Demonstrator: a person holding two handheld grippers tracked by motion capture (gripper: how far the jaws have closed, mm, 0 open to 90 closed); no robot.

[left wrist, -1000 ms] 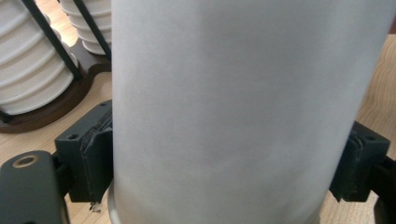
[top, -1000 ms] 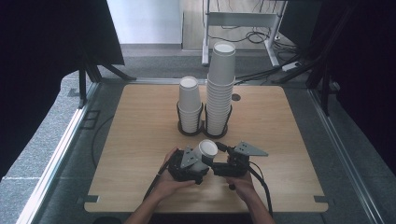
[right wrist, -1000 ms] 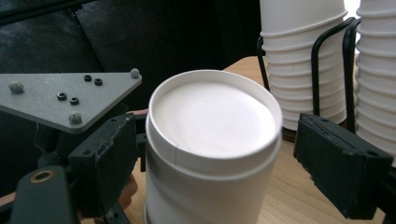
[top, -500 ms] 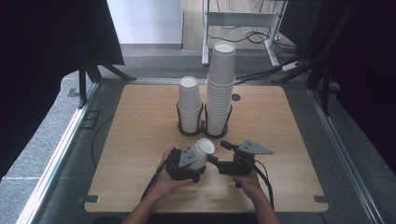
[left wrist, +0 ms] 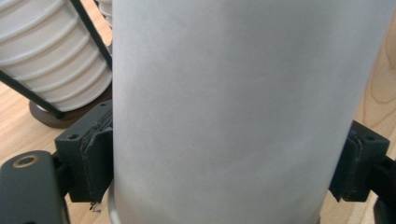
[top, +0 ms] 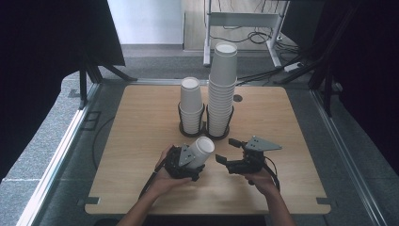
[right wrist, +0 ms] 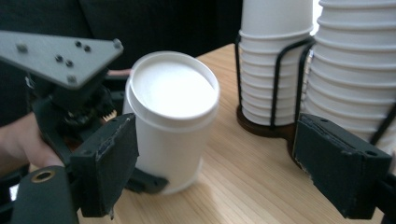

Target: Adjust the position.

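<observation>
A white paper cup with a white lid lies tilted in my left gripper, low over the table's front middle. In the left gripper view the cup is pinched between both black pads. My right gripper stands open just right of the cup, jaws pointing left toward it. In the right gripper view the cup stands ahead of the left jaw, with the right gripper wide open and nothing between its fingers.
Two stacks of white cups stand in black wire holders at mid-table: a short stack and a taller stack. The wooden table has bare room at left and right. A white desk frame stands beyond the far edge.
The right gripper has drawn a little to the right, away from the cup. The left gripper has shifted slightly left with the cup still in it.
</observation>
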